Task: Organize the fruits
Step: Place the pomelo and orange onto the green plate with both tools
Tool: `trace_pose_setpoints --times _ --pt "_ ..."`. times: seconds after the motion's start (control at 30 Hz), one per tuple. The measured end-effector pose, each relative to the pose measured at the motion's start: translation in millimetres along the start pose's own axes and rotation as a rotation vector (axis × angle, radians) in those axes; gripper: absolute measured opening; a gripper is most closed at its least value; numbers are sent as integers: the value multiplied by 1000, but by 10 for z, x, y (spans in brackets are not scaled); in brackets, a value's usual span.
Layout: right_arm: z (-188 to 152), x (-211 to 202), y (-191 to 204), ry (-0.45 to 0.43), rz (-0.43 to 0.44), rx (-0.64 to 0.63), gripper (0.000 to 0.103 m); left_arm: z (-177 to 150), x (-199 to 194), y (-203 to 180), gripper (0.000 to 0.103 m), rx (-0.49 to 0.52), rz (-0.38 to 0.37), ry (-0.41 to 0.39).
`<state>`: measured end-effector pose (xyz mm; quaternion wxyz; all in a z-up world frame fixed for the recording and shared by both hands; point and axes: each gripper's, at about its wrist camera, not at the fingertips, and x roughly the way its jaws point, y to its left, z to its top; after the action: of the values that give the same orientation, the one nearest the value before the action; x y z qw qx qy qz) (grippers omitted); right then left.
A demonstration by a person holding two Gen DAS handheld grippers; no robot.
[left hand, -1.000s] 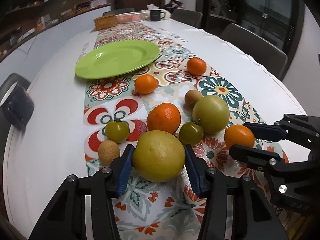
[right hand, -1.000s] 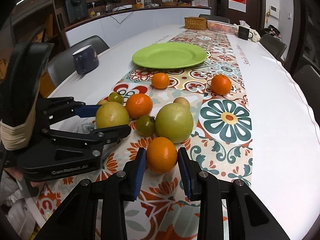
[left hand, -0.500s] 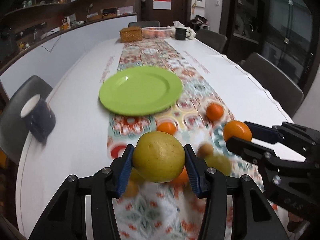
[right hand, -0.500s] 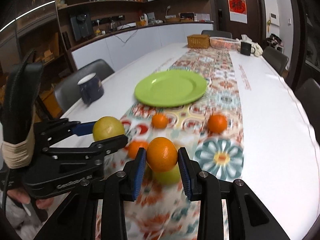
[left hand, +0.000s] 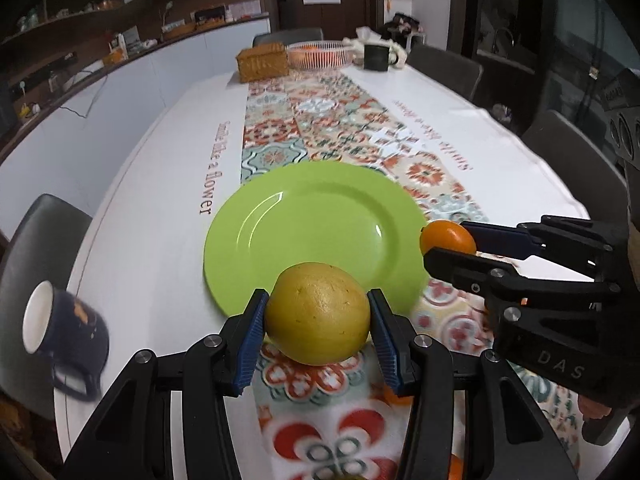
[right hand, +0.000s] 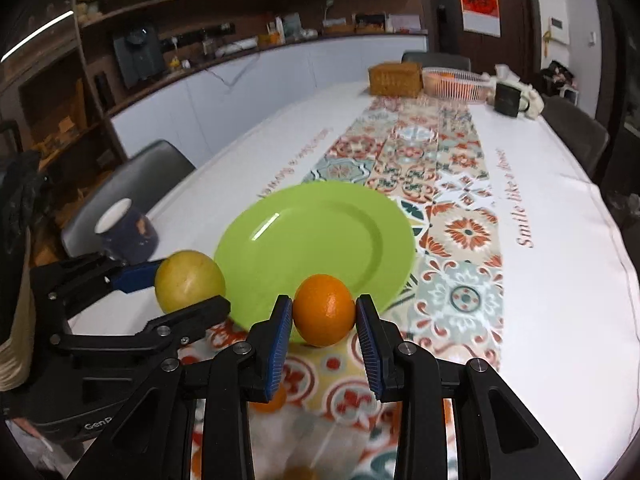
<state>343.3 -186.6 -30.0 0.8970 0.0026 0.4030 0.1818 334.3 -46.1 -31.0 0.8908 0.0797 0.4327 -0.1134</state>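
Observation:
My left gripper [left hand: 317, 320] is shut on a large yellow-green fruit [left hand: 317, 314] and holds it in the air at the near rim of the empty green plate [left hand: 316, 224]. My right gripper [right hand: 324, 312] is shut on an orange [right hand: 324, 309], also lifted, at the plate's [right hand: 316, 240] near edge. The right gripper with the orange [left hand: 447, 237] shows in the left wrist view by the plate's right rim. The left gripper with the yellow fruit [right hand: 189, 281] shows in the right wrist view, left of the plate. Other fruits lie below the grippers, mostly hidden.
A dark blue mug [left hand: 66, 334] stands on the white tablecloth left of the plate. A patterned runner [left hand: 320, 120] runs down the table. A wicker box [left hand: 262, 63], a white basket [left hand: 320, 54] and a dark mug [left hand: 376, 57] stand at the far end. Chairs surround the table.
Both grippers have lifted their fruits off the table and carried them forward to the green plate. The remaining fruits have dropped out of view below.

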Motion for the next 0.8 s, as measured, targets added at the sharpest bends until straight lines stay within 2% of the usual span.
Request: trace_pose_setpoints --times 0.23,0.53,0.57,0.63,0.8 --pt "108 428 -34 72 -4 -2 34 69 390 169 49 -22 -28 77" --pt "118 649 -89 111 -14 5 34 92 539 186 50 -38 -32 106" --pt "116 650 -86 110 -15 6 34 98 512 185 51 -35 -25 93" --pt "108 628 -80 102 -18 3 35 110 451 187 60 -33 -4 74" --pt "81 440 -88 65 -37 15 44 67 228 190 68 -36 22 34"
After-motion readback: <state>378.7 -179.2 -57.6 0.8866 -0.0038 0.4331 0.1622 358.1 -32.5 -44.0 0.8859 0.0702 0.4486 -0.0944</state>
